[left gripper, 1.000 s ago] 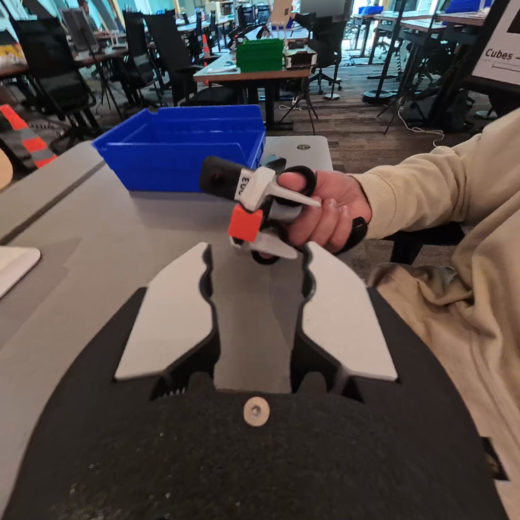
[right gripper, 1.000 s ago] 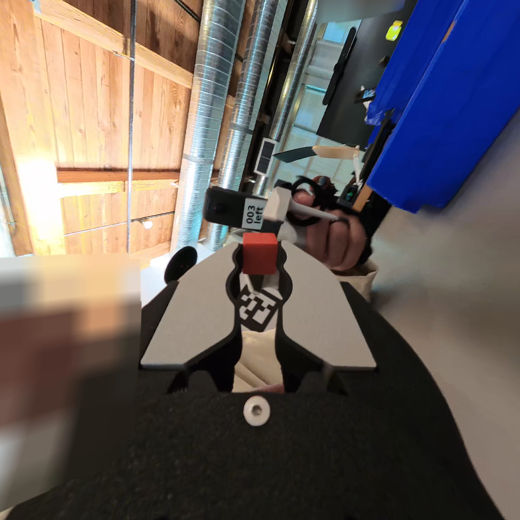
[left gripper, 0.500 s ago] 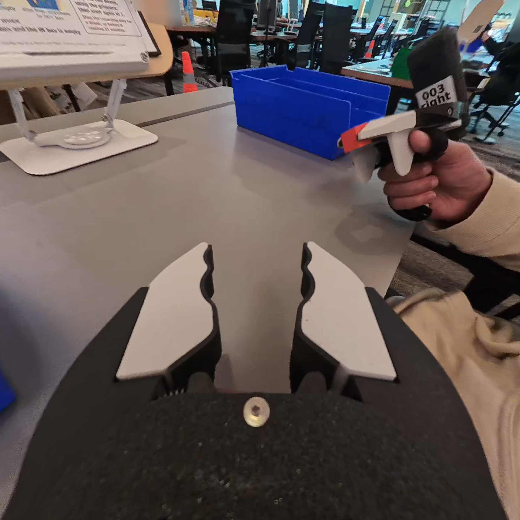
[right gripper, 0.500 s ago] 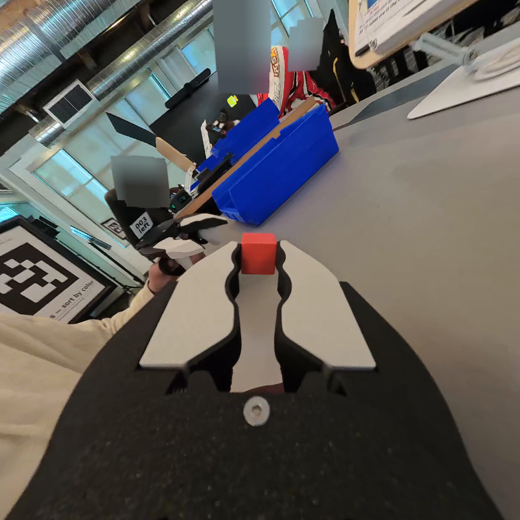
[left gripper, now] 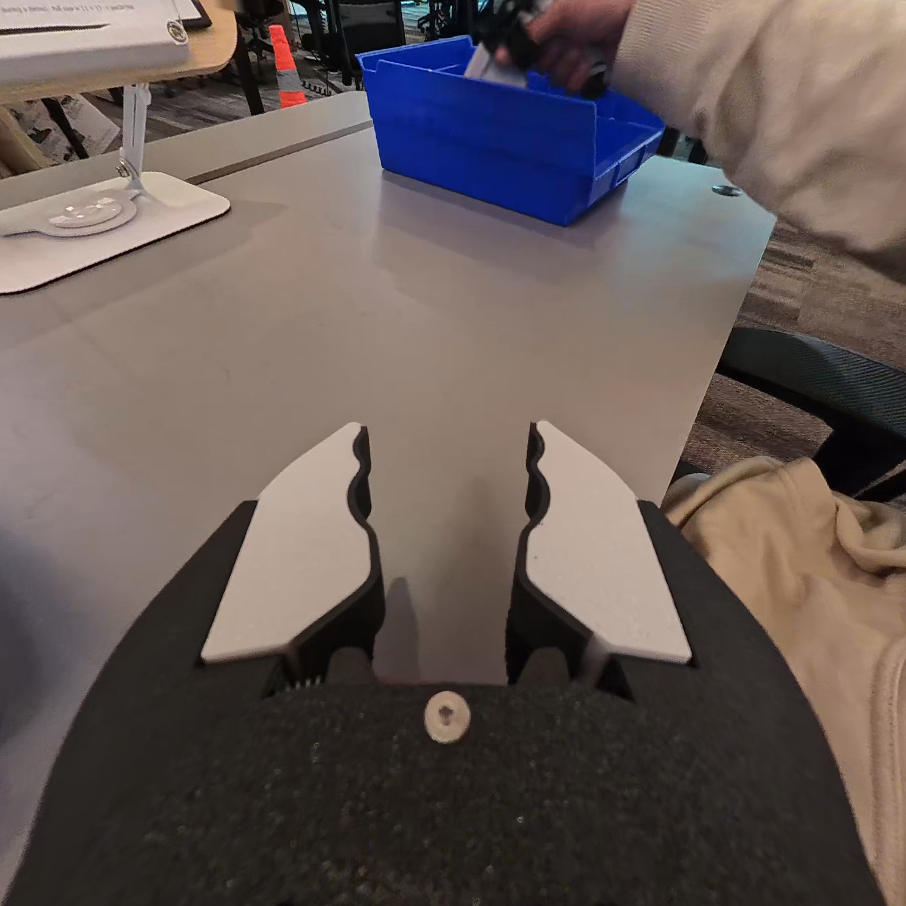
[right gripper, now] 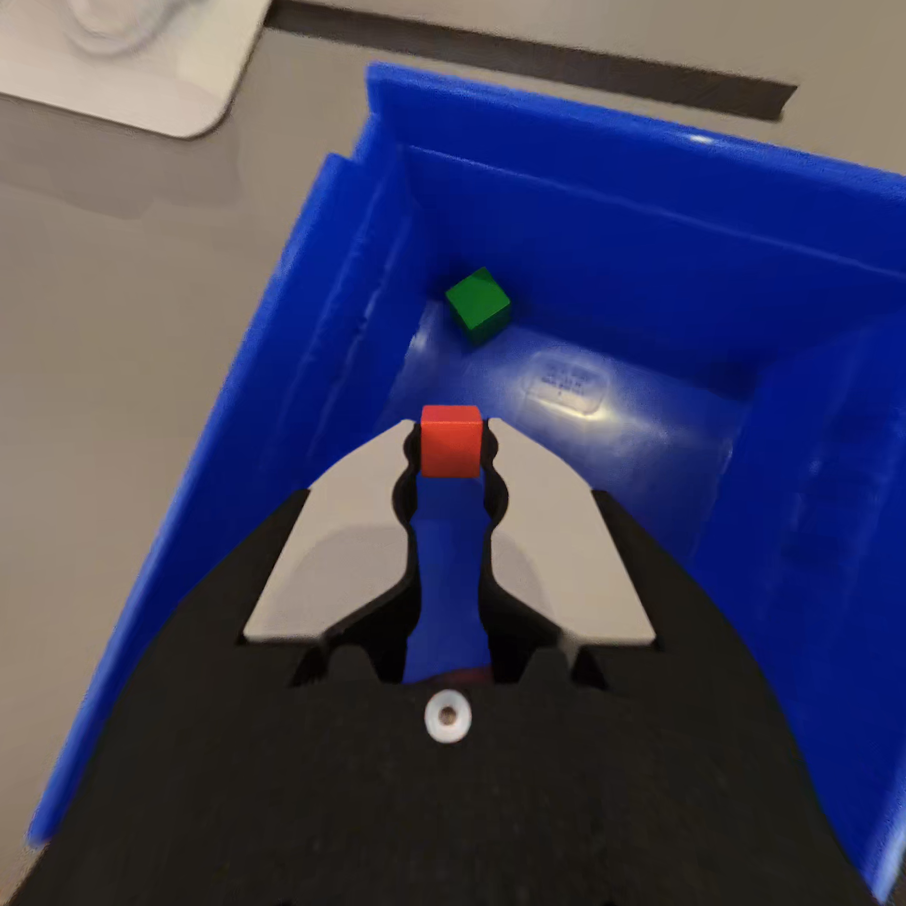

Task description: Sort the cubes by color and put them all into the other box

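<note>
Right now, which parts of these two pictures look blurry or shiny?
Right wrist view: the blue box walls are smeared, glare on its floor; the red cube stays fairly sharp. Left wrist view: the sleeve and hand over the box are blurred; the table is sharp.

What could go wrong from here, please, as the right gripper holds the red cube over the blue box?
1. The right gripper pinches the red cube only at its fingertips, so it might slip early.
2. A green cube already lies in this compartment of the blue box; releasing here could mix the colors.
3. Dropped from above the floor, the cube may bounce toward the green one.
</note>
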### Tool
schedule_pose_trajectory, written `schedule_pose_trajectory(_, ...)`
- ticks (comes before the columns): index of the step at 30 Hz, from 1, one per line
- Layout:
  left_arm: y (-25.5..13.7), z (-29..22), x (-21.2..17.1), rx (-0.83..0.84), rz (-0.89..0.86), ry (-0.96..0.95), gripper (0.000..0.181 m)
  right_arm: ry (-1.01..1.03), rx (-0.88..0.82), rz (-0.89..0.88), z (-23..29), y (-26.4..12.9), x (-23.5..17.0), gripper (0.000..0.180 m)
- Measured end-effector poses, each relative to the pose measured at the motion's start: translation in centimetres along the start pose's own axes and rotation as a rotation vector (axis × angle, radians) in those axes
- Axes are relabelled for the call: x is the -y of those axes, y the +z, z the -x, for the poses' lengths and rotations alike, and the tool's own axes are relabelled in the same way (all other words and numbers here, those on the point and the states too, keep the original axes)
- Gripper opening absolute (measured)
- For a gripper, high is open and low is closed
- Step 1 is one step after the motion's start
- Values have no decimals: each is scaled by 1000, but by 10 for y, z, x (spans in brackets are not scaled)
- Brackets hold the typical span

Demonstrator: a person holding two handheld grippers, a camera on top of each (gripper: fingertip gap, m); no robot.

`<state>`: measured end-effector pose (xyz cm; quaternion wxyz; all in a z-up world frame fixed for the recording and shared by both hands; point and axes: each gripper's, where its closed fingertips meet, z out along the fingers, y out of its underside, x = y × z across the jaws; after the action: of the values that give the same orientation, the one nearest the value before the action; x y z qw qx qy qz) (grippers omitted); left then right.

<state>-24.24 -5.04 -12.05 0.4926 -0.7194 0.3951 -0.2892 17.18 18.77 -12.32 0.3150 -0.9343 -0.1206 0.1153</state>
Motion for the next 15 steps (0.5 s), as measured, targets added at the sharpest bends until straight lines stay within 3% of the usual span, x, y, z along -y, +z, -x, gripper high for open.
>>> schedule_pose_trajectory(4,1,2,-7,23,29,38,61,-77,-37,132,-12,39,9,23)
schedule_pose_trajectory(8,1,2,-9,17,38,32,62,-86,-31,348,-15,68,-16,23)
schedule_pose_trajectory(15,-1,-3,-7,0,33,39,62,-179,-106,459,-29,43,-45,34)
